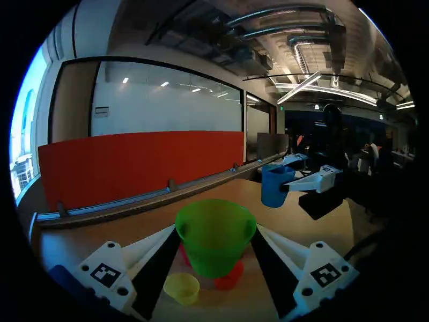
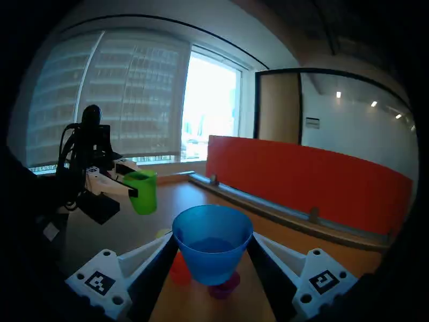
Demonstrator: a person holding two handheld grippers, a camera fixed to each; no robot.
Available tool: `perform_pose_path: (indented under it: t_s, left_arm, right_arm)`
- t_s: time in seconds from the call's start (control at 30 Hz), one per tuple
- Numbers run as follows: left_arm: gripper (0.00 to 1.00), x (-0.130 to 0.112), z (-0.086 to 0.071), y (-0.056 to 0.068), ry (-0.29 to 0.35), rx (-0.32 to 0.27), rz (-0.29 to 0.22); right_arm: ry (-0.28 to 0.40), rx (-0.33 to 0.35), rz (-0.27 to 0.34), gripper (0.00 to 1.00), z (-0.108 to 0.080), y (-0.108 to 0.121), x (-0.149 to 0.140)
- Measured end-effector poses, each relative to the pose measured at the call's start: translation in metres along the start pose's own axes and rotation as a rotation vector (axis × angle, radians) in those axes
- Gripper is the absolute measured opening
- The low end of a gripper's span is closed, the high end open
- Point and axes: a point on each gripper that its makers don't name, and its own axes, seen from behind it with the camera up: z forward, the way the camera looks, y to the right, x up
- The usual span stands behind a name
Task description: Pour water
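The left gripper [image 1: 215, 232] is clamped on a green cup [image 1: 214, 252], both fingers pressing its sides, held upright above the wooden table [image 1: 300, 225]. Beneath it stand a yellow cup [image 1: 182, 287] and a red cup [image 1: 231, 279]. The right gripper [image 2: 212, 239] likewise grips a blue cup [image 2: 212, 265] (possibly with water inside, though the tinted wall makes this uncertain), above a purple cup [image 2: 225, 287].
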Motion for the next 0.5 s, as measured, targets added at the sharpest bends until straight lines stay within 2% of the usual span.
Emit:
perform_pose_path:
  t_s: [0.27,0.5]
  left_arm:
    - [0.87,0.006,0.001,-0.001,0.016,-0.005,-0.043]
    - [0.87,0.006,0.001,-0.003,0.014,0.000,-0.032]
  right_arm:
    - [0.034,-0.004,-0.029,0.89,-0.001,-0.002,0.009]
    - [0.050,-0.008,-0.040,0.89,-0.001,-0.001,0.013]
